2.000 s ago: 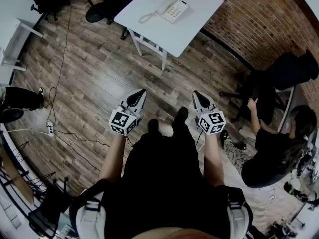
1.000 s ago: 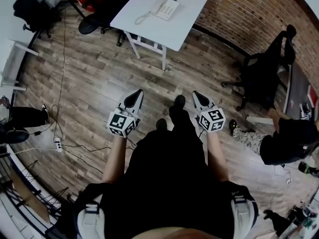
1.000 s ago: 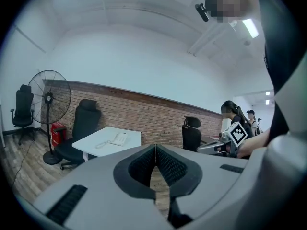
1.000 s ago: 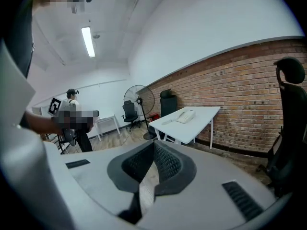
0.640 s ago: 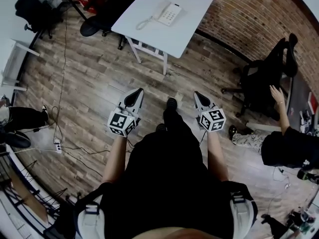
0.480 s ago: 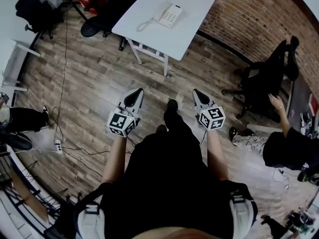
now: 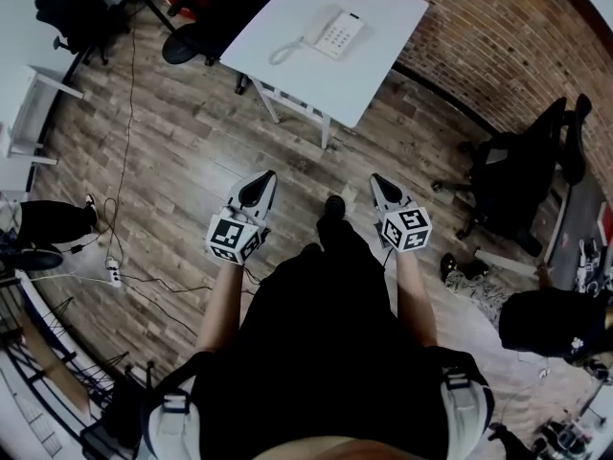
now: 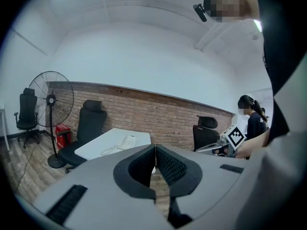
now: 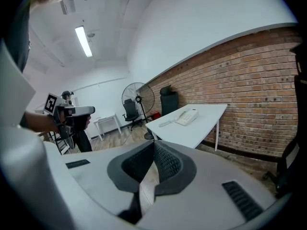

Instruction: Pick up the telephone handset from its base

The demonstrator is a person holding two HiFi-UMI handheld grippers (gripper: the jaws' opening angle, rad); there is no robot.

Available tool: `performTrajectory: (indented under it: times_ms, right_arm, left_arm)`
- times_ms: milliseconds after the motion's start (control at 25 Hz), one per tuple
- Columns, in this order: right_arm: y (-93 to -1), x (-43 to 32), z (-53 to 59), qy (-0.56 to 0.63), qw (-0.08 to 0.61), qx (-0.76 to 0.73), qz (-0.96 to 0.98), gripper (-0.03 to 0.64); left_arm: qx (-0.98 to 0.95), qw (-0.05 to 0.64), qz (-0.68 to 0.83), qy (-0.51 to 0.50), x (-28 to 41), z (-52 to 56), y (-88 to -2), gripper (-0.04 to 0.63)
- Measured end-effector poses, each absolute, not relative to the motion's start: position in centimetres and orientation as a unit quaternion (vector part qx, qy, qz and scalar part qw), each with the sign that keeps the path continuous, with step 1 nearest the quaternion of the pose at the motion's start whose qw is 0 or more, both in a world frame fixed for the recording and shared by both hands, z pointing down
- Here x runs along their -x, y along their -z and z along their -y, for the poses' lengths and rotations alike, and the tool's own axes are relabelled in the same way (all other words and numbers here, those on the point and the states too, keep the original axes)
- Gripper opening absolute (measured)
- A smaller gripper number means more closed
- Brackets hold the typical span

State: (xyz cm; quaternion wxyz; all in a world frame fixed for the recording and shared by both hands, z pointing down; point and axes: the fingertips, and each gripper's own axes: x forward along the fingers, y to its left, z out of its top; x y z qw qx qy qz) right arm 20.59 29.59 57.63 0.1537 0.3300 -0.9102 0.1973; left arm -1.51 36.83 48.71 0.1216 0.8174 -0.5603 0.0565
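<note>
White table (image 7: 375, 73) — corded telephone (image 7: 335, 34) on top

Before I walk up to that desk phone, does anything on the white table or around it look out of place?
Nothing stands out. The telephone lies flat on the white table, with the handset seated on it. The only stray item is a power strip lying on the floor, far left.

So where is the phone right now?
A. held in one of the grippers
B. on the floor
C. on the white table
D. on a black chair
C: the telephone sits on the white table by the brick wall, while the left gripper and right gripper are shut with nothing in them, well short of the table.
</note>
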Motion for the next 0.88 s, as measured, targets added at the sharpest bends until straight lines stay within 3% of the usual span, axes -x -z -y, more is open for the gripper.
performTrajectory:
  times_ms: [880]
  right_arm:
    - [-56.2,-16.9,-9.0,-0.177,0.163,-0.248,0.938,-0.003]
  left_arm:
    - [-0.774,0.107,0.622,-0.056,2.7,-20.4,-46.0,0.021]
